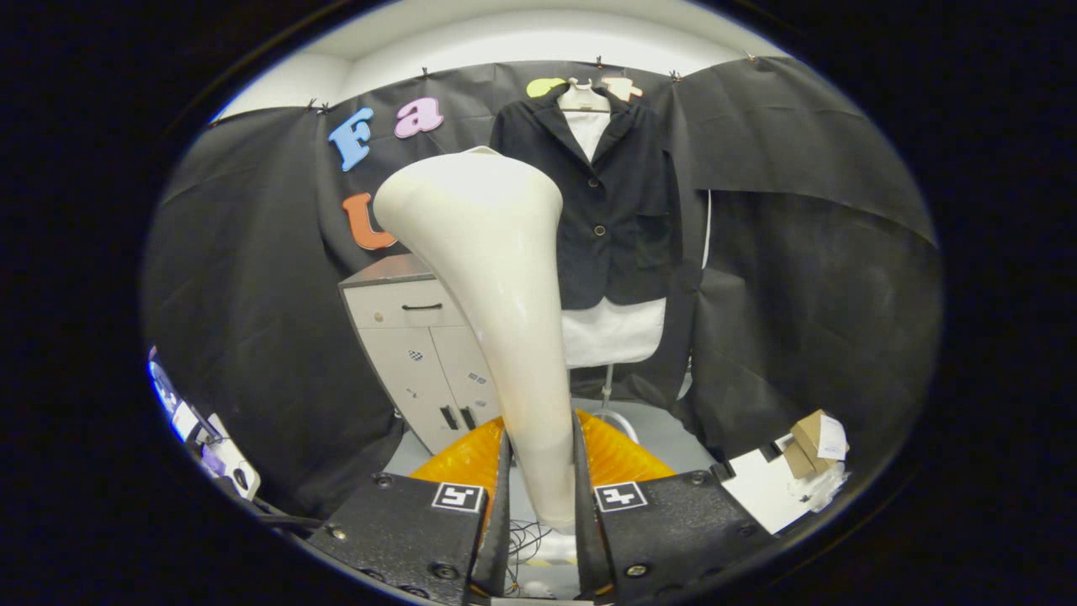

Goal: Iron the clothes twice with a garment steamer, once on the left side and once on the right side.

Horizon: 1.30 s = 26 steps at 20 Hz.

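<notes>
1. Gripping the garment steamer (496,278), the gripper (541,497) has both fingers (498,505) pressed on its cream handle, which rises toward 12 o'clock and flares into a broad head.
2. Beyond the head, toward 1 o'clock, a black jacket (618,202) hangs over a white mannequin torso (612,330), well apart from the steamer.
3. At 11 o'clock stands a grey cabinet (421,345).
4. At 4 o'clock lie cardboard boxes (812,442).

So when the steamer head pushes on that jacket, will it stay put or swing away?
Likely gives: the jacket hangs on a form with a thin pole. Cloth looks soft, so probably dents. The tongs grip the steamer by its handle, so it should stay steady.
</notes>
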Available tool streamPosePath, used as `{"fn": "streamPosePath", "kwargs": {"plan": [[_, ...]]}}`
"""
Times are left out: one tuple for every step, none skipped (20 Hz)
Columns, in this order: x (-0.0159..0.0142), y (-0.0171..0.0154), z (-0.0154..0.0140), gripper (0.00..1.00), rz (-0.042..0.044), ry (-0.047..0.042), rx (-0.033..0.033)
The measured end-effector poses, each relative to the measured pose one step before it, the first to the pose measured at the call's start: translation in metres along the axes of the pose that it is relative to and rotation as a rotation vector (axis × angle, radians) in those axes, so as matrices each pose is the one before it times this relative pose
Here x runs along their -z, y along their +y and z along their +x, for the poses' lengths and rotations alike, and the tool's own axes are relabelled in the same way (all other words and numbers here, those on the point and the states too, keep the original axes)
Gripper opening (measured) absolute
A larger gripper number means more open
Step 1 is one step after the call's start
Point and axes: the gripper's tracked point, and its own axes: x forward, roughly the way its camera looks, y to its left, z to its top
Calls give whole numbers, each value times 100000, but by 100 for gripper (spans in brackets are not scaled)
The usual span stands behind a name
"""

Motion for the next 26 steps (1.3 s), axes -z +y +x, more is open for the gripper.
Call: {"fn": "streamPosePath", "kwargs": {"plan": [[-150,-135,19,34,-262,-265,171],[36,15,81,35,398,180,-175],[126,-14,2,35,-8,367,27],[12,-103,48,35,-642,-214,495],[40,-93,58,35,-195,284,96],[57,25,39,35,561,357,-242],[-102,27,26,35,-200,-212,-35],[-95,-3,7,35,-278,-10,-13],[-18,76,-45,35,187,-50,-384],[-48,173,-37,35,-198,-61,-220],[-37,-5,11,35,-12,-287,-44],[-152,100,36,35,-610,-386,-323],[27,47,-8,35,-350,-138,-97],[66,138,-49,35,-111,206,-250],[29,38,94,35,-224,86,-137],[71,42,79,35,-152,122,72],[41,28,18,35,57,192,-2],[58,4,67,35,-114,289,46],[29,-10,89,35,165,227,22],[18,25,27,35,276,225,-41],[-48,-16,-49,35,26,-37,105],[-58,24,-25,34,102,-184,95],[-8,29,-1,35,103,-57,-137],[-113,-50,-47,35,-376,-330,231],[-104,54,-16,35,54,-287,41],[-11,53,15,35,158,185,-196]]}}
